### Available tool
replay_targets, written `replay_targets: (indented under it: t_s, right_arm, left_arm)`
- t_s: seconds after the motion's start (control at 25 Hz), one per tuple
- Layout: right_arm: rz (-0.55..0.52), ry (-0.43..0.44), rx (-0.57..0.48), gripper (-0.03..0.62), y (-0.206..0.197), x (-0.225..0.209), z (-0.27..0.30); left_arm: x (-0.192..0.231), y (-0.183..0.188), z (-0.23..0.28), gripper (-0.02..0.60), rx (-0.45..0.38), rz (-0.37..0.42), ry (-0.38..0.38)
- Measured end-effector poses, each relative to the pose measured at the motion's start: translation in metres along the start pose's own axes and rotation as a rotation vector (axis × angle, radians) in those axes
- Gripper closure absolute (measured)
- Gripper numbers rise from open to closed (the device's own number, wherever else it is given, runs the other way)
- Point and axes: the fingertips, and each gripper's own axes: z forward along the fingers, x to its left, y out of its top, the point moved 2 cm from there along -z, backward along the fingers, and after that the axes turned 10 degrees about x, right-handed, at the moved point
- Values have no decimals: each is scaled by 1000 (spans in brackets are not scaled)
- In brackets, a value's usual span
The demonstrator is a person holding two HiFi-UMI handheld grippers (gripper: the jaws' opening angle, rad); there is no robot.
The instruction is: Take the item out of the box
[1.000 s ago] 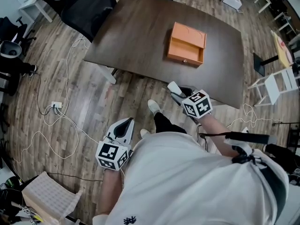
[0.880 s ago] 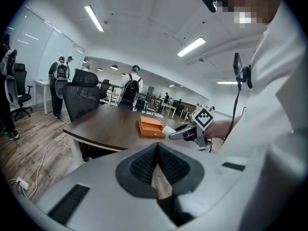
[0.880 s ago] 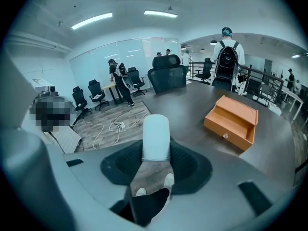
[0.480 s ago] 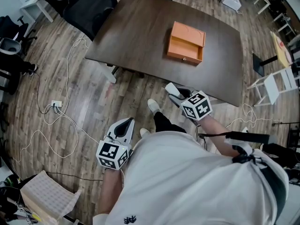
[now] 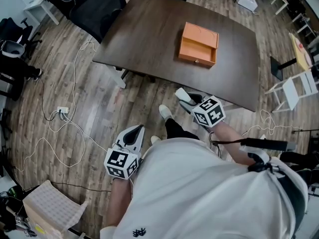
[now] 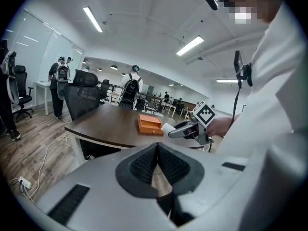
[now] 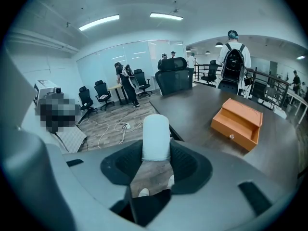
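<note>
An orange box (image 5: 199, 45) with its drawer pulled open lies on the dark table (image 5: 149, 34); the drawer (image 7: 239, 121) looks empty. My right gripper (image 5: 185, 96) hovers over the floor just off the table's near edge, shut on a white cylindrical item (image 7: 155, 137) that sticks out past its jaws. That white item (image 6: 167, 128) also shows in the left gripper view, in front of the box (image 6: 150, 124). My left gripper (image 5: 133, 134) hangs low by the person's left side, its jaws closed together (image 6: 158, 152) with nothing between them.
Cables and a power strip (image 5: 61, 111) trail over the wooden floor at the left. A black office chair (image 5: 94, 6) stands at the table's far left corner, a white chair (image 5: 294, 89) at the right. People (image 7: 235, 57) stand beyond the table.
Hardly anything: the right gripper with the white item has drifted a little to the left. The left gripper has stayed where it was.
</note>
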Motion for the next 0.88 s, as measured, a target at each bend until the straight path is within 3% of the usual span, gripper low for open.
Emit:
replay_targets:
  t_s: [0.88]
  right_arm:
    - [33, -19, 2, 432, -20, -15, -6]
  left_arm:
    - [-12, -7, 12, 571, 26, -7, -21]
